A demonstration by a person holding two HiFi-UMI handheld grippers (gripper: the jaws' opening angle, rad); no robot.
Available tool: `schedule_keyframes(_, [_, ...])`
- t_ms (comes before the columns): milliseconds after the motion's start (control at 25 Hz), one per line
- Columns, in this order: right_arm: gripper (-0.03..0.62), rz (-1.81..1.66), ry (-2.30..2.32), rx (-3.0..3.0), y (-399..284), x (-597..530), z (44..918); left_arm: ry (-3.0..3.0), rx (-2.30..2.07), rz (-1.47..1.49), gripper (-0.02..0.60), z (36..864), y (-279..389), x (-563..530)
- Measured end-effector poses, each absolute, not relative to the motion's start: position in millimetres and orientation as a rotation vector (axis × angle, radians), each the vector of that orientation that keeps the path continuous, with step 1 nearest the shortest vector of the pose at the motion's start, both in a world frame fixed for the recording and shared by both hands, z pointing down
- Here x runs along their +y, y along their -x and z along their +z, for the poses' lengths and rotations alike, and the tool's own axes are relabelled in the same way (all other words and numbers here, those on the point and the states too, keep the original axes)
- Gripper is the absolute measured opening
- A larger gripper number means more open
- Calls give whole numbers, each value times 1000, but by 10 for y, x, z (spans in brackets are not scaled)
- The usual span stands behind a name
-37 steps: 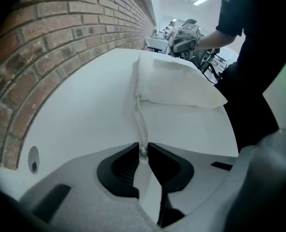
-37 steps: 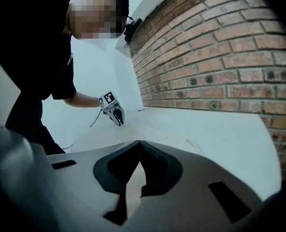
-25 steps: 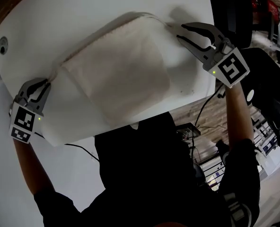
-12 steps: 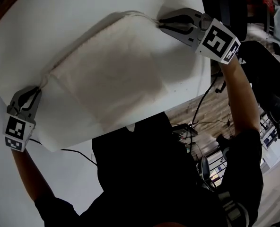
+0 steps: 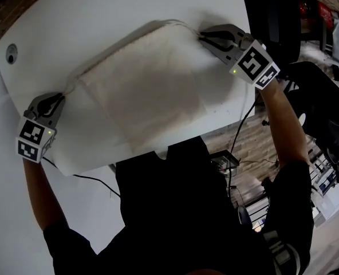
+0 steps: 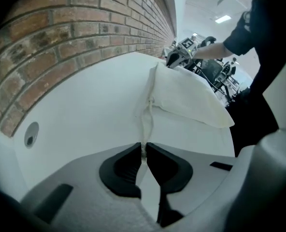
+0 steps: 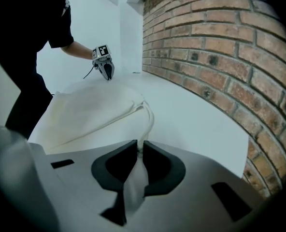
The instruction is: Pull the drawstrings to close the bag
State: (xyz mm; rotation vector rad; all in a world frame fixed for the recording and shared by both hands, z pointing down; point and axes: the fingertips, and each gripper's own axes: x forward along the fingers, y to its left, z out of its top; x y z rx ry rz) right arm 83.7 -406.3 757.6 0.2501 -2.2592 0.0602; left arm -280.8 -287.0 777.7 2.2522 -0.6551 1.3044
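A cream cloth drawstring bag (image 5: 141,85) lies flat on the white table (image 5: 129,16). My left gripper (image 5: 59,98) is at the bag's left corner, and its jaws have just closed a little further. In the left gripper view that gripper (image 6: 143,149) is shut on the left drawstring (image 6: 147,120), which runs up to the bag (image 6: 186,95). My right gripper (image 5: 202,36) is at the bag's right corner and has just been closing. The right gripper view shows it (image 7: 138,146) pinching the right drawstring (image 7: 147,122) that comes off the bag (image 7: 90,112).
A brick wall (image 7: 215,47) runs along the table's far side. A round cable hole (image 5: 11,54) sits in the table left of the bag. The table's front edge (image 5: 158,150) runs just below the bag, with the person's dark torso behind it.
The right gripper's jaws went from wide open to shut on the drawstring at the bag's right corner. The left gripper stays at the left corner on its string.
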Motion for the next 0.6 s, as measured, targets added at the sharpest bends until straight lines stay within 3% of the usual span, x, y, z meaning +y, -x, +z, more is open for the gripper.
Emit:
schedule_keyframes(320, [44,-115,-359,-2190,-1064,-3969,7146,-2193,-830,1210,43,7685,2924,-2720])
schedule_keyframes(600, [44,-363,-431,-2174,-1088,-4100,6188,-2319,-991,1341,41,6992,3180,-2952])
